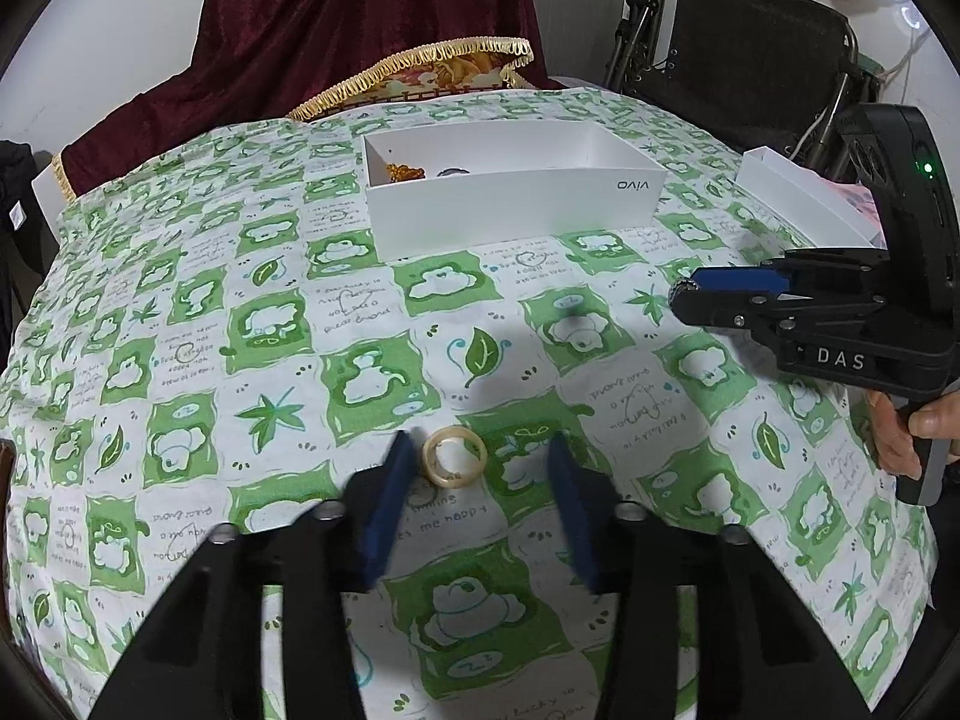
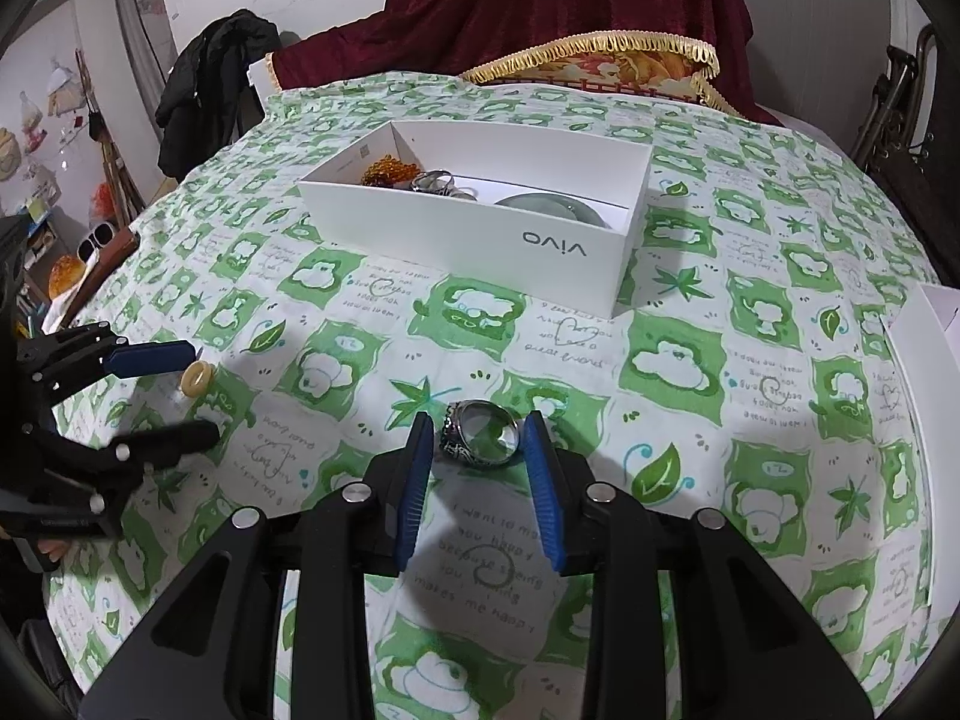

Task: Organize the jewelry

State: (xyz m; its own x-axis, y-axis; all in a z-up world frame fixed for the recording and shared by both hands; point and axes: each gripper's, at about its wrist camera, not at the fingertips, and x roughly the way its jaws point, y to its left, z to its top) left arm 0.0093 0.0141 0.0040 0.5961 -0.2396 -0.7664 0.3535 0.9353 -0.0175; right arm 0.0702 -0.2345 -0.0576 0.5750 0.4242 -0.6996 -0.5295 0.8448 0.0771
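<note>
A cream ring (image 1: 454,457) lies on the green-and-white tablecloth between the fingers of my left gripper (image 1: 480,450), which is open around it; it also shows in the right wrist view (image 2: 197,378). A carved silver ring (image 2: 482,432) sits between the blue pads of my right gripper (image 2: 480,427), which is closed onto it and holds it just above the cloth. The right gripper also shows in the left wrist view (image 1: 684,294). A white vivo box (image 2: 528,240) behind holds amber beads (image 2: 389,171), silver rings (image 2: 433,181) and a pale bangle (image 2: 543,204).
A second white box or lid (image 1: 801,195) lies at the table's right edge. A dark red cloth with gold fringe (image 1: 420,60) hangs behind the table. A folded wheelchair (image 1: 750,54) stands at the back right. Clutter and a black jacket (image 2: 210,78) stand to the left.
</note>
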